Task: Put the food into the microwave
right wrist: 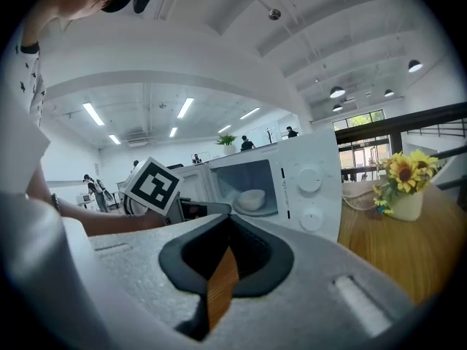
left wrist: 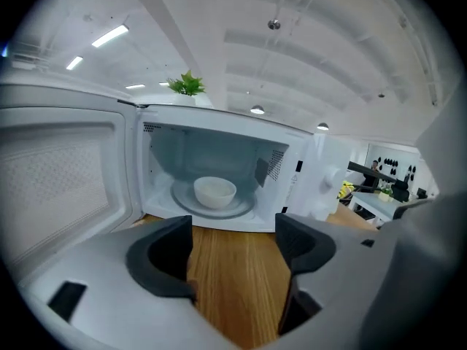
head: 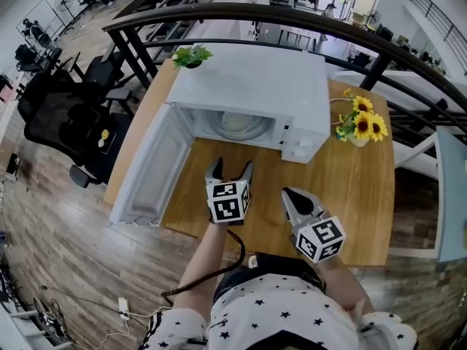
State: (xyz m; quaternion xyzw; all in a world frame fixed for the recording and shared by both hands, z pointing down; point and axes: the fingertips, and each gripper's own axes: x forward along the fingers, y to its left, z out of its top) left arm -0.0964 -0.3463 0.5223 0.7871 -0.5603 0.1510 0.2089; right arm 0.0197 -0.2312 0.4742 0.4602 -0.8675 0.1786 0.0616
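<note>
A white microwave (head: 255,86) stands at the back of the wooden table (head: 350,195), its door (head: 149,170) swung wide to the left. Inside, on the glass turntable, sits a white bowl (head: 237,122) (left wrist: 214,191) (right wrist: 252,198). My left gripper (head: 231,168) (left wrist: 233,243) hovers over the table just in front of the cavity; its jaws are open with only bare wood between them. To its right and nearer the table's front, my right gripper (head: 290,195) (right wrist: 225,228) is shut with nothing in it. The left gripper's marker cube (right wrist: 152,184) shows in the right gripper view.
A small green potted plant (head: 191,55) stands at the microwave's back left corner. A vase of sunflowers (head: 361,126) (right wrist: 403,184) stands to the microwave's right. Black office chairs (head: 66,122) stand on the floor to the left, and a dark railing (head: 292,17) curves behind the table.
</note>
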